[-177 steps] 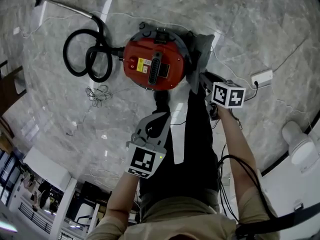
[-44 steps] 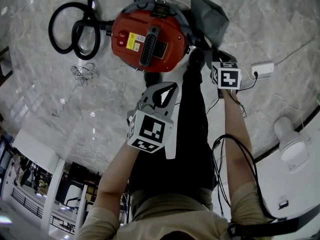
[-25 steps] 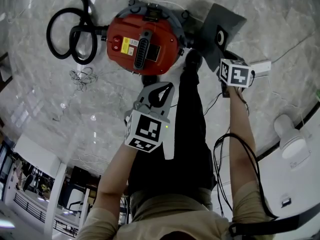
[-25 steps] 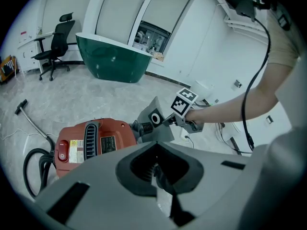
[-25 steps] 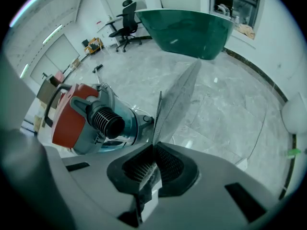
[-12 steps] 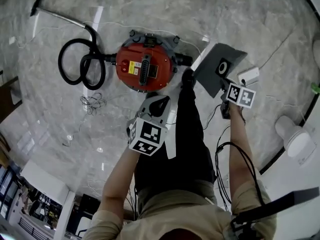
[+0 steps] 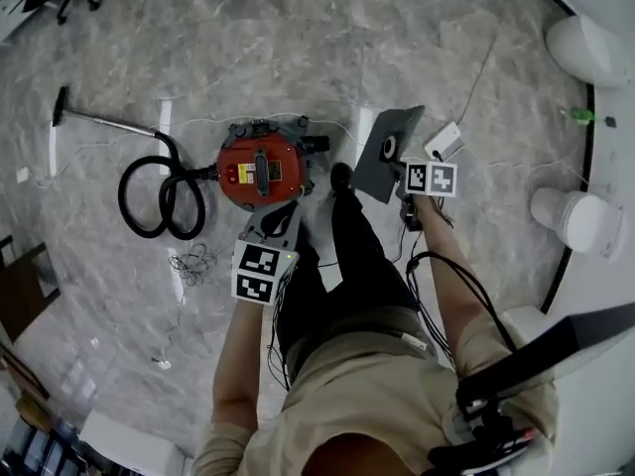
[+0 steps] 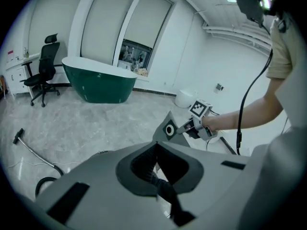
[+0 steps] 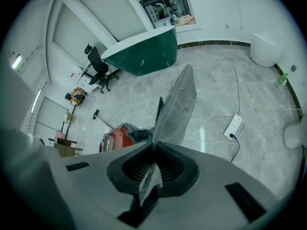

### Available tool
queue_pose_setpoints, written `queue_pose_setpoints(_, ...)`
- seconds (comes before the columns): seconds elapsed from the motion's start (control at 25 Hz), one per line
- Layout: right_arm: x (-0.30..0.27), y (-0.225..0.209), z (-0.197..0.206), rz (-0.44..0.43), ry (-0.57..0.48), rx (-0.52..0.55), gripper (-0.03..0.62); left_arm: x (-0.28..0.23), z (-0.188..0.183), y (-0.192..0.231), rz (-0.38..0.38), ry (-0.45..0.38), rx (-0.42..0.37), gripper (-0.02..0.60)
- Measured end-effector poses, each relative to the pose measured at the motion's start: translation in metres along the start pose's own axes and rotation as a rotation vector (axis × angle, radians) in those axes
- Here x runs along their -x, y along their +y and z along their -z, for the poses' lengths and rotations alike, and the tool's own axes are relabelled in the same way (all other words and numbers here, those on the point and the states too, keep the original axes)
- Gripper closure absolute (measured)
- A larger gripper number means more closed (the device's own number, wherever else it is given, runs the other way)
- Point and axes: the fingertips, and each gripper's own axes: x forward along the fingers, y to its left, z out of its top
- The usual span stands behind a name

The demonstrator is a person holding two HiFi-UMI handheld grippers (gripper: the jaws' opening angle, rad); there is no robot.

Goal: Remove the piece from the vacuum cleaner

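Dust bag (image 7: 382, 152) clamped edge-on in right gripper (image 7: 401, 180), raised clear of marble floor (image 7: 446, 48), just beside red vacuum cleaner (image 7: 260, 172); left gripper (image 7: 282, 211) closed, empty, near the machine's body.

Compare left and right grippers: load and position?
Right gripper is clamped on the grey dust bag, holding it clear of the floor; left gripper holds nothing. Right gripper is off to the side of the red vacuum cleaner; left gripper points towards the vacuum cleaner. Shared: both have their jaws closed.
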Motion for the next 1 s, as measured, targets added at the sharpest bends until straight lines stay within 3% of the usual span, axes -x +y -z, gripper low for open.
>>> queue_pose_setpoints(0.16, 0.043, 0.02, -0.013, -0.031, -0.07, -0.04, 0.569, 0.034, -0.032, -0.011, 0.03, -0.079, 0.001, 0.577)
queue_pose_setpoints(0.44, 0.111, 0.059, -0.039, -0.107, -0.196, -0.048, 0.569, 0.111, -0.079, -0.048, 0.056, -0.193, -0.075, 0.577)
queue_pose_setpoints(0.56, 0.142, 0.072, -0.045, -0.125, -0.255, -0.028, 0.569, 0.14, -0.083, -0.056, 0.049, -0.242, -0.072, 0.577)
queue_pose_setpoints(0.76, 0.191, 0.073, -0.051, -0.148, -0.399, -0.089, 0.569, 0.184, -0.083, -0.062, 0.036, -0.293, -0.128, 0.578)
queue_pose_setpoints(1.0, 0.247, 0.118, -0.039, -0.204, -0.523, -0.019, 0.569, 0.238, -0.087, -0.054, -0.016, -0.382, -0.181, 0.577)
